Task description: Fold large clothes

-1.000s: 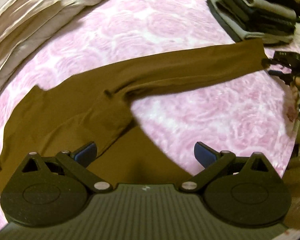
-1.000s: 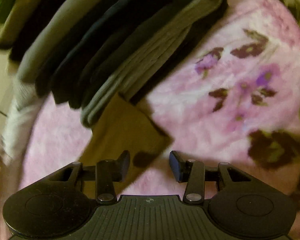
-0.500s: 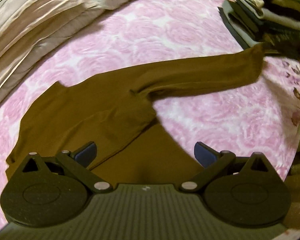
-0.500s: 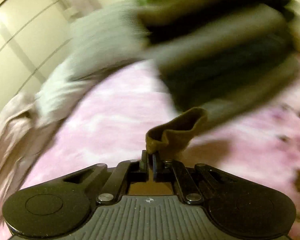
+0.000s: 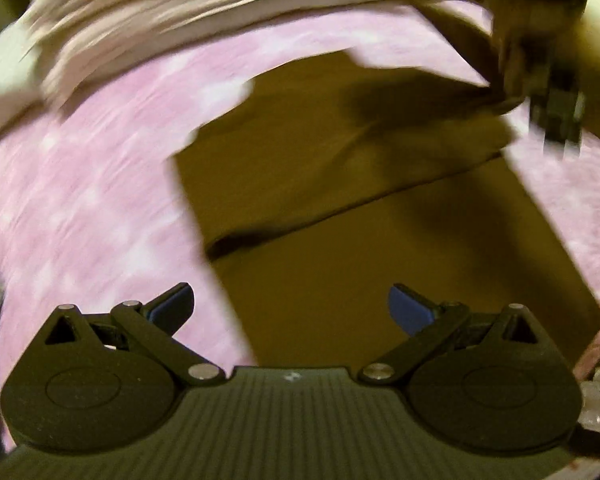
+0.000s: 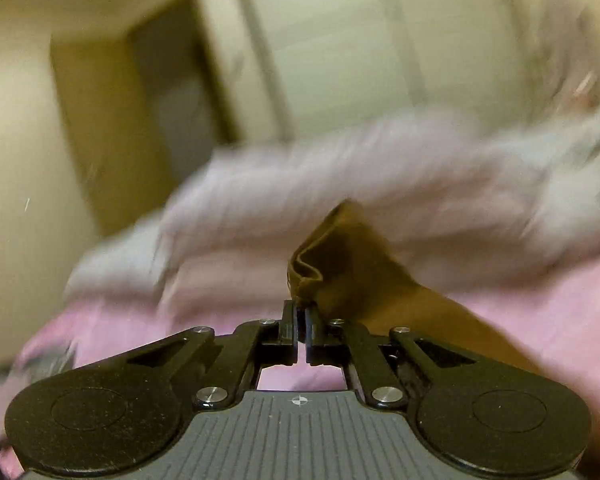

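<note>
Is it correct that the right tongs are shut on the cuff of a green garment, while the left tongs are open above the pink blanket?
Not quite: the garment is brown, not green. The right wrist view shows the right tongs shut on its brown cuff. The rest holds: the left tongs are open above the pink blanket.

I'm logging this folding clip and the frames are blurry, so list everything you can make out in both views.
brown top: one, spread on the blanket, sleeve end lifted in the right claw
pink blanket: one, under the top
pale bedding: one bundled heap, grey-pink, at the blanket's far edge
door: one, dark, behind the bedding
left claw: open, empty, over the top
right claw: shut on the sleeve end
</note>
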Tool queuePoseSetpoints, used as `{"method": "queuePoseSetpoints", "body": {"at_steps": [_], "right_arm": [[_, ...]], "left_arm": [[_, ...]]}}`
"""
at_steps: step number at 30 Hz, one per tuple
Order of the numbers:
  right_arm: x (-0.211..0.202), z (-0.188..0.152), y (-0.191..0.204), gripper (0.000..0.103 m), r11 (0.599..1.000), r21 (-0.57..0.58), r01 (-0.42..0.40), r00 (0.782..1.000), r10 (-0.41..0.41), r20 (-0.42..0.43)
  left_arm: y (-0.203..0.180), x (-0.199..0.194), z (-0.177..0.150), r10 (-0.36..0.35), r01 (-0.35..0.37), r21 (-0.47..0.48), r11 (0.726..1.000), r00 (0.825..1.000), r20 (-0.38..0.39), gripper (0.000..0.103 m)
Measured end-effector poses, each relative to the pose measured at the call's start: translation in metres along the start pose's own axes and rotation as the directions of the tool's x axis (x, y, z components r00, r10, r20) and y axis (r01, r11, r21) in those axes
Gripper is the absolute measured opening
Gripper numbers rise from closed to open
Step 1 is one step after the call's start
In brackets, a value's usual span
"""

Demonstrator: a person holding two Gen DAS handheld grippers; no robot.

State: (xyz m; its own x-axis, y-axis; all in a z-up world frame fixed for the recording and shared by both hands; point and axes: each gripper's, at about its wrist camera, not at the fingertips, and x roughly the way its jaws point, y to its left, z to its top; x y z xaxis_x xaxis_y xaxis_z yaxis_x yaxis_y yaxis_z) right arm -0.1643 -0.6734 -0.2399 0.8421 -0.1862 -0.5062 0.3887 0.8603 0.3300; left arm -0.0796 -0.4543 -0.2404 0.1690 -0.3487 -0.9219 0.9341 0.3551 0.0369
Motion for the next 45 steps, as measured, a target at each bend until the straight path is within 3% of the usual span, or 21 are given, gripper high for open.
{"method": "queuePoseSetpoints", "body": {"at_steps": [3, 5, 10, 14, 17, 18, 19, 20, 21, 25, 28, 31, 33, 35, 37, 39, 40, 42, 45], "right_arm": [[0.034, -0.037, 0.014, 0.000, 0.999, 0.035, 0.018, 0.994, -0.014, -0.110], [0.041, -0.044, 0.017, 0.000, 0.999, 0.036, 0.029, 0.990, -0.023, -0.140], [0.047, -0.027, 0.023, 0.000, 0.999, 0.024, 0.046, 0.992, -0.042, -0.120], [0.036, 0.001, 0.049, 0.000, 0.999, -0.007, -0.044, 0.999, 0.044, 0.012], [0.058, -0.025, 0.063, 0.000, 0.993, -0.036, -0.114, 0.989, 0.110, -0.098], [0.072, -0.039, 0.063, 0.003, 0.993, -0.021, -0.117, 0.977, 0.111, -0.184], [0.081, -0.051, 0.062, 0.014, 0.995, -0.018, -0.100, 0.967, 0.093, -0.239], [0.086, -0.063, 0.061, 0.031, 0.996, -0.019, -0.084, 0.958, 0.075, -0.277], [0.086, -0.072, 0.058, 0.037, 0.997, -0.010, -0.077, 0.953, 0.071, -0.294], [0.066, -0.082, 0.041, 0.040, 0.999, 0.018, -0.044, 0.950, 0.048, -0.309], [0.035, -0.075, 0.019, 0.040, 1.000, 0.017, 0.021, 0.958, -0.015, -0.287], [-0.003, -0.066, -0.014, 0.040, 0.993, -0.014, 0.121, 0.960, -0.121, -0.254], [-0.023, -0.063, -0.042, 0.041, 0.979, -0.029, 0.201, 0.950, -0.202, -0.239], [-0.037, -0.061, -0.071, 0.041, 0.958, -0.037, 0.284, 0.932, -0.285, -0.225], [-0.045, -0.060, -0.101, 0.041, 0.928, -0.035, 0.371, 0.900, -0.368, -0.232], [-0.047, -0.061, -0.131, 0.042, 0.902, -0.019, 0.432, 0.873, -0.423, -0.244], [-0.046, -0.062, -0.140, 0.042, 0.896, -0.018, 0.444, 0.867, -0.434, -0.245], [-0.040, -0.065, -0.159, 0.042, 0.893, -0.031, 0.449, 0.856, -0.440, -0.271], [-0.029, -0.069, -0.172, 0.043, 0.903, -0.076, 0.422, 0.846, -0.422, -0.326]], "left_arm": [[0.044, 0.003, -0.021, 0.030, -0.031, -0.055, 0.998, 0.999, -0.018, 0.102], [0.066, 0.007, -0.031, 0.032, -0.035, -0.083, 0.996, 0.999, -0.028, 0.102], [0.094, 0.014, -0.037, 0.004, -0.007, -0.118, 0.993, 1.000, -0.030, 0.102], [0.097, 0.014, -0.033, -0.022, 0.022, -0.108, 0.994, 1.000, -0.001, 0.102], [0.102, 0.021, -0.030, -0.030, 0.030, -0.118, 0.993, 1.000, 0.003, 0.102], [0.104, 0.023, -0.029, -0.032, 0.032, -0.123, 0.992, 0.999, 0.001, 0.102], [0.106, 0.026, -0.028, -0.032, 0.032, -0.125, 0.992, 0.999, 0.000, 0.102], [0.107, 0.028, -0.027, -0.031, 0.030, -0.124, 0.992, 1.000, 0.000, 0.102], [0.109, 0.029, -0.026, -0.029, 0.029, -0.121, 0.992, 1.000, 0.003, 0.102], [0.114, 0.041, -0.017, -0.033, 0.033, -0.115, 0.993, 0.999, 0.004, 0.101], [0.114, 0.057, 0.002, -0.061, 0.063, -0.120, 0.991, 0.998, 0.025, 0.097], [0.111, 0.080, 0.031, -0.099, 0.106, -0.138, 0.985, 0.994, 0.055, 0.088], [0.108, 0.098, 0.051, -0.111, 0.121, -0.151, 0.981, 0.991, 0.072, 0.079], [0.102, 0.117, 0.071, -0.109, 0.121, -0.150, 0.981, 0.990, 0.084, 0.066], [0.098, 0.134, 0.084, -0.101, 0.112, -0.146, 0.983, 0.992, 0.081, 0.056], [0.093, 0.152, 0.094, -0.095, 0.104, -0.140, 0.985, 0.993, 0.068, 0.038], [0.090, 0.160, 0.098, -0.092, 0.099, -0.136, 0.986, 0.994, 0.057, 0.034], [0.085, 0.174, 0.101, -0.082, 0.085, -0.134, 0.987, 0.996, 0.029, 0.017], [0.082, 0.178, 0.102, -0.053, 0.055, -0.123, 0.991, 0.998, 0.021, 0.004]]}}
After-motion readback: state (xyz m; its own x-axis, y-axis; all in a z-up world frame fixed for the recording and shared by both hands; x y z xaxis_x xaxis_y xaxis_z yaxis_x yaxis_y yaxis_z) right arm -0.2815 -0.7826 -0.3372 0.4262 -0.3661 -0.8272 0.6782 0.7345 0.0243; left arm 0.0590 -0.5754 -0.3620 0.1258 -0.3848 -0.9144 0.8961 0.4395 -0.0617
